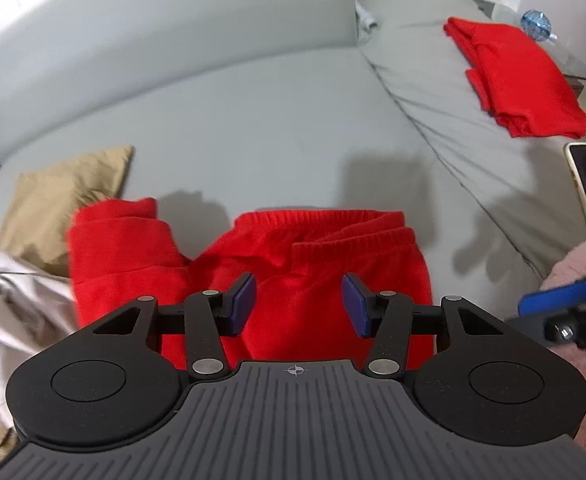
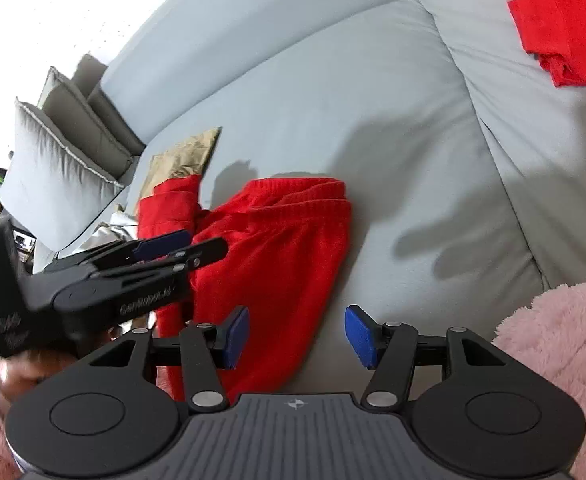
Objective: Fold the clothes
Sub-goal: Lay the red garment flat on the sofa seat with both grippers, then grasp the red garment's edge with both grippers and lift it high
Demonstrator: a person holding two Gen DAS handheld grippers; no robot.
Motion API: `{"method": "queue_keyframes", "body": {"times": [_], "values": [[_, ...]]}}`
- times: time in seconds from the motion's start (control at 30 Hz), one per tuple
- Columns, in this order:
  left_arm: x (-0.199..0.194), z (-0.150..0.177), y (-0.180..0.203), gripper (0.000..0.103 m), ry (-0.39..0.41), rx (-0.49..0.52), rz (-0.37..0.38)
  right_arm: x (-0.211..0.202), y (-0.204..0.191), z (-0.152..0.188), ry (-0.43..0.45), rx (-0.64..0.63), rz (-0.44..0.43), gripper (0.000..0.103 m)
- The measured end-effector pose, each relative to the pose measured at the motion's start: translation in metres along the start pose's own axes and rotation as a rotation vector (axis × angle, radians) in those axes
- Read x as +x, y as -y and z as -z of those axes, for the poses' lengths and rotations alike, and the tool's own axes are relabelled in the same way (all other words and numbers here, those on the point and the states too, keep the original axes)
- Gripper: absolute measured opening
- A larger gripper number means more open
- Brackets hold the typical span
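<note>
One red garment (image 1: 521,76) lies folded far beyond the fingers – red sweater (image 1: 301,280) under left gripper (image 1: 299,304) half-folded; right gripper (image 2: 297,336) beside it, both wide, empty

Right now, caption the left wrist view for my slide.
Left gripper open above a half-folded red garment on the grey sofa, a folded red one set aside.
</note>
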State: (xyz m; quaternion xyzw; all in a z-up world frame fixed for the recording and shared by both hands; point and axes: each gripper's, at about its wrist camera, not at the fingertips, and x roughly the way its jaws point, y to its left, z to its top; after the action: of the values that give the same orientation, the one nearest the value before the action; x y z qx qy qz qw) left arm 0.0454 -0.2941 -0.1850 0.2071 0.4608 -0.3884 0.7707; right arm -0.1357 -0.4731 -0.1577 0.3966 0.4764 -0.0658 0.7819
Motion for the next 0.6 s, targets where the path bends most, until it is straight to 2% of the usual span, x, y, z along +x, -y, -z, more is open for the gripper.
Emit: {"method": "queue_keyframes", "body": {"times": [0.13,0.3,0.37,0.43,0.57,0.6], "values": [[0.028,-0.005,-0.007,0.063,-0.048,0.031,0.028,0.01,0.012,-0.008,-0.018,0.029,0.024,0.056],[0.055,-0.01,-0.005,0.063,-0.097,0.075,0.067,0.015,0.023,-0.017,-0.032,0.067,0.045,0.056],[0.061,-0.011,-0.003,0.057,-0.109,0.089,0.091,0.015,0.025,-0.018,-0.027,0.079,0.047,0.056],[0.062,-0.011,-0.001,0.044,-0.112,0.104,0.124,0.015,0.027,-0.019,-0.023,0.09,0.048,0.056],[0.056,-0.008,0.003,0.027,-0.1,0.127,0.162,0.015,0.027,-0.018,-0.014,0.104,0.062,0.056],[0.052,-0.006,0.003,0.02,-0.097,0.131,0.183,0.014,0.026,-0.017,-0.01,0.107,0.066,0.056]]}}
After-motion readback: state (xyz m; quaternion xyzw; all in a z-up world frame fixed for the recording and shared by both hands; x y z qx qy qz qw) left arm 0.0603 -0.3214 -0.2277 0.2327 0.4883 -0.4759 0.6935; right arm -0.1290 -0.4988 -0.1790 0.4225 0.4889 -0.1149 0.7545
